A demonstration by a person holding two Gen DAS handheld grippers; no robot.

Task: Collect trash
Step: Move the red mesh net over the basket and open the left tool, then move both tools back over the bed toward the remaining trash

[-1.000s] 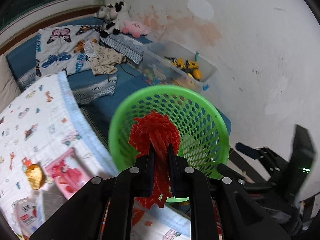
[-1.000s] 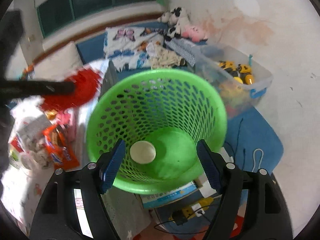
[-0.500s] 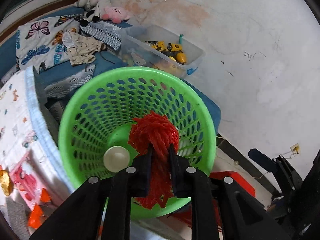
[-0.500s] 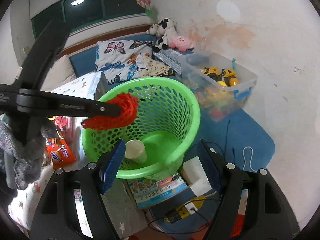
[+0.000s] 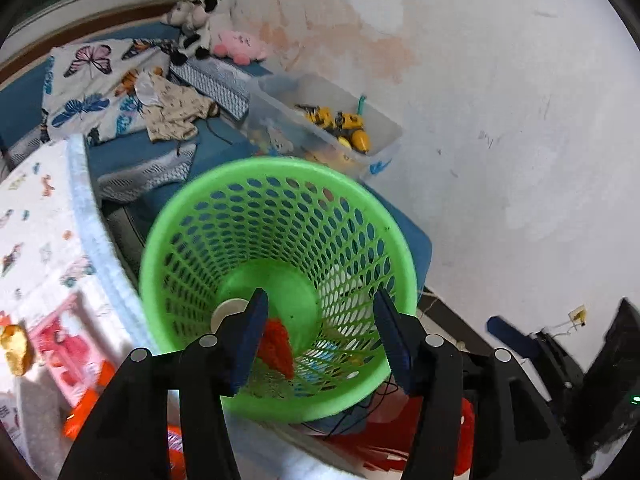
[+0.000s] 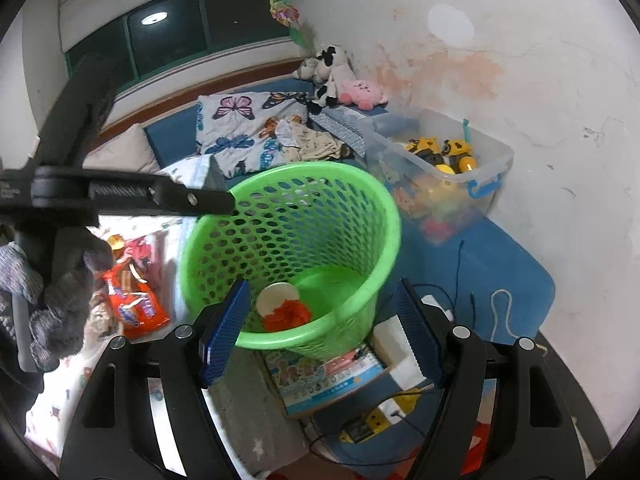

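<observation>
Hanging over the green basket (image 5: 276, 280), the left tool (image 5: 318, 332) has just been opening its jaws and holds nothing; the red mesh trash (image 6: 287, 316) lies at the basket bottom beside a white cup (image 6: 276, 296). The right tool (image 6: 320, 330) is wide open and empty too. The orange snack wrapper (image 6: 134, 306) lies left of the basket, nearer the left tool.

Butterfly pillow (image 6: 244, 128), plush toys (image 6: 340, 80), clear toy bin (image 6: 444, 168).
</observation>
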